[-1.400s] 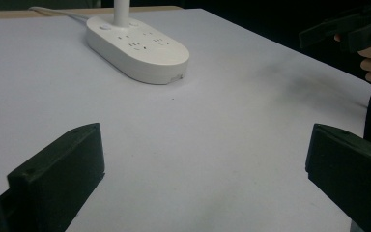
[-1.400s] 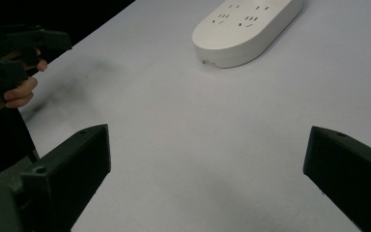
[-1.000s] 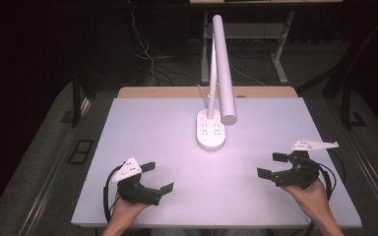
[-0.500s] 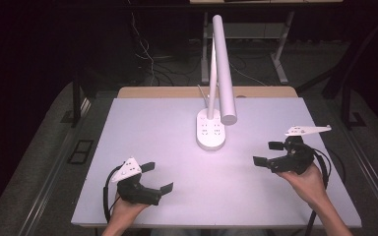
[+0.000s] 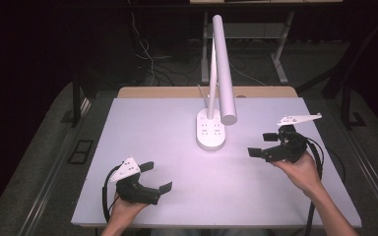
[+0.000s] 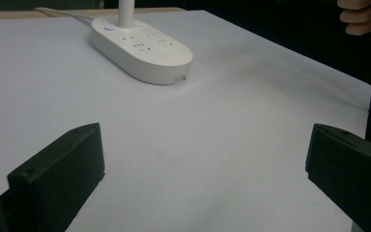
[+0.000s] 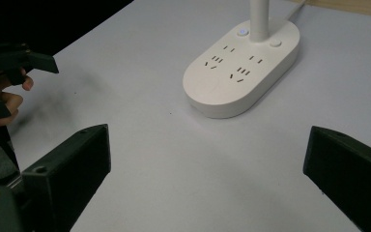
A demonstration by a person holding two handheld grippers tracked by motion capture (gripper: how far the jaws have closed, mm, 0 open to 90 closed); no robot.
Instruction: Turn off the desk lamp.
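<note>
I see my right gripper (image 5: 265, 144) raised just above the right side of the counter (image 5: 142, 128), jaws spread wide and empty, aimed left toward the lamp base (image 5: 211, 129). My left gripper (image 5: 156, 177) rests low at the near left, jaws likewise wide apart and holding nothing, pointing right and slightly far. The lamp base, a white oval power strip with sockets on top, sits at the far middle, its long axis running near to far. The lamp tube (image 5: 224, 69) slants down over its right side.
</note>
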